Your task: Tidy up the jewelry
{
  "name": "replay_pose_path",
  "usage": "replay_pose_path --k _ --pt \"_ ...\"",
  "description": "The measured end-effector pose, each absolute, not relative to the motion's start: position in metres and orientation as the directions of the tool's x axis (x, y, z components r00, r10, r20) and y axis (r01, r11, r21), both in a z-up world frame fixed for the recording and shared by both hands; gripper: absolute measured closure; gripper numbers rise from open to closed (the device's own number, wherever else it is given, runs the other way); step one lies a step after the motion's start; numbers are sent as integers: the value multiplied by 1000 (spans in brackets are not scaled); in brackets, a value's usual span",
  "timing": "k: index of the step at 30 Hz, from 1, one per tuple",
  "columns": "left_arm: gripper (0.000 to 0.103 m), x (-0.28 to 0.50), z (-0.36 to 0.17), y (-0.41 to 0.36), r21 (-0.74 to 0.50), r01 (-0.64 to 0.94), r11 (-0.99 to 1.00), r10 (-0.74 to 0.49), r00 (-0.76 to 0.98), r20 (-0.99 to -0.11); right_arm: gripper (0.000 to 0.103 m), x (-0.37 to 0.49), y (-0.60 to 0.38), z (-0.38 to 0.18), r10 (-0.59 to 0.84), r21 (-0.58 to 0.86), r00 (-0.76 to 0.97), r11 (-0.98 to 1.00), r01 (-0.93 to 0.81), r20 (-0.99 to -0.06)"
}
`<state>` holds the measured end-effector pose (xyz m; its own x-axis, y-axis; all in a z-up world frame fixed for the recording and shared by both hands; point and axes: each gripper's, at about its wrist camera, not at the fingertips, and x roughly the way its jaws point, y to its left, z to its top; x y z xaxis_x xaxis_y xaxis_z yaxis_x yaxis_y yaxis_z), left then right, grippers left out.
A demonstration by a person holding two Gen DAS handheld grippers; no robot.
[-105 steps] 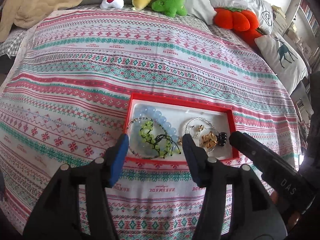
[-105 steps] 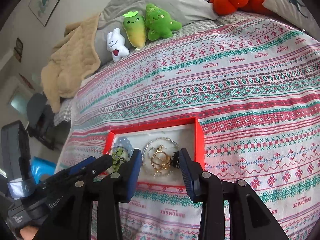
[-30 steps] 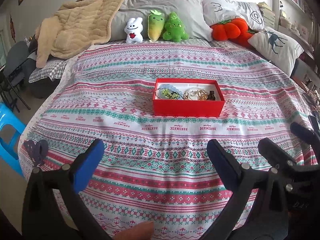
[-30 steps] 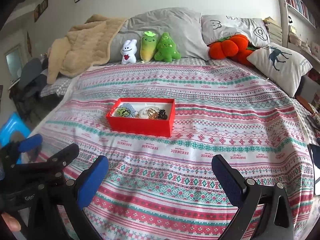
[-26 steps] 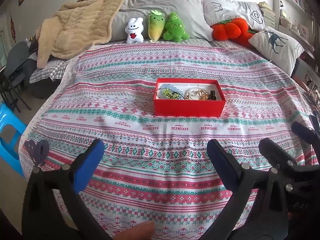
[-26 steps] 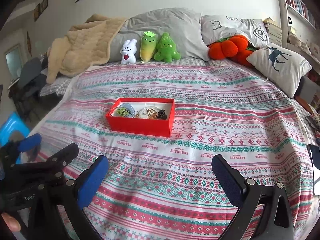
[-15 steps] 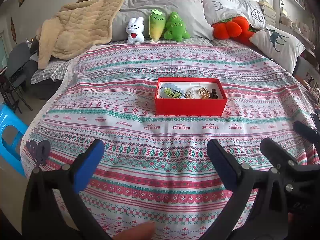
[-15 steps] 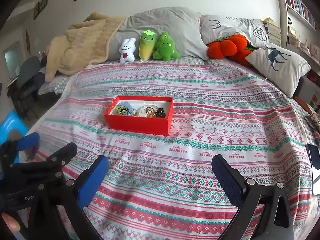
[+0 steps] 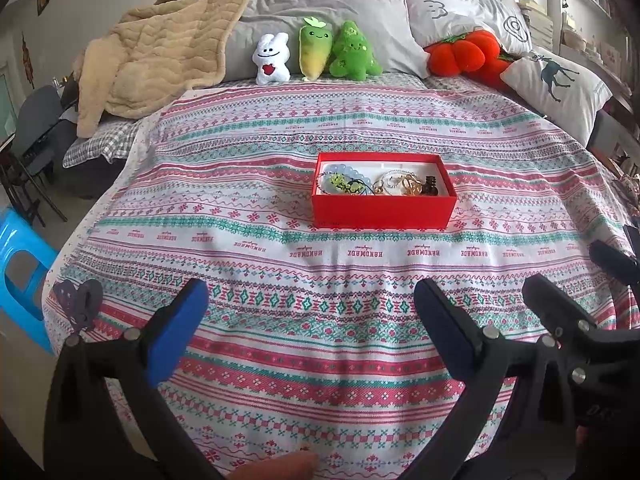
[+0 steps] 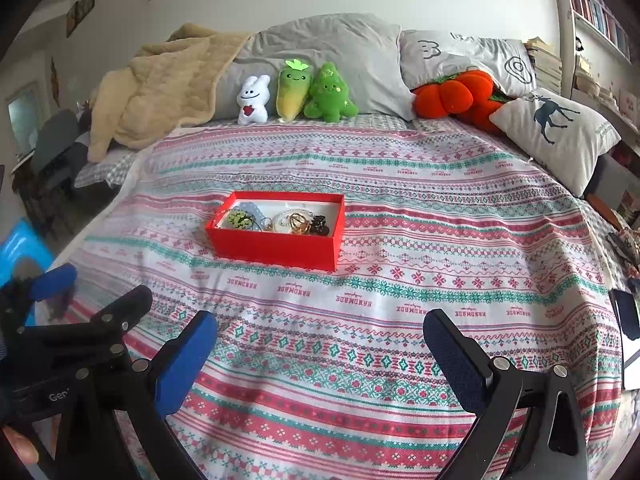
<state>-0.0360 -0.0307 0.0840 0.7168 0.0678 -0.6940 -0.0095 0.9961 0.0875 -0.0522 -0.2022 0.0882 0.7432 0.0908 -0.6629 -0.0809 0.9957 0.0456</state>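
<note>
A red box (image 9: pixel 383 212) sits in the middle of the bed and also shows in the right wrist view (image 10: pixel 276 247). Inside lie a pale blue bead bracelet (image 9: pixel 347 171), a green bead bracelet (image 9: pixel 345 185), gold and silver pieces (image 9: pixel 400 185) and a black clip (image 9: pixel 430 185). My left gripper (image 9: pixel 310 328) is open and empty, well back from the box near the bed's front edge. My right gripper (image 10: pixel 320 354) is open and empty, also far from the box. Each gripper shows at the edge of the other's view.
A striped patterned blanket (image 9: pixel 280 264) covers the bed. Plush toys (image 9: pixel 316 56), grey pillows, an orange plush (image 9: pixel 464 56), a deer cushion (image 9: pixel 560 80) and a tan blanket (image 9: pixel 152 68) line the head. A blue stool (image 9: pixel 20 264) stands left of the bed.
Both grippers have drawn far back from the box since 3.5 s ago and opened wide. Over the last second the views have barely shifted.
</note>
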Motion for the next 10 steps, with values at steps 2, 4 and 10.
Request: replay_pose_path --k 2,4,10 --pt "1 -37 84 -31 88 -12 996 70 716 -695 0 -52 -203 88 90 45 743 996 -81 -664" --pt "1 -37 84 -30 87 -14 996 71 718 -693 0 -52 -202 88 91 46 743 996 -81 -664" --pt "1 -37 84 -29 85 -19 996 73 715 -695 0 -52 -202 88 90 46 743 996 -80 -663"
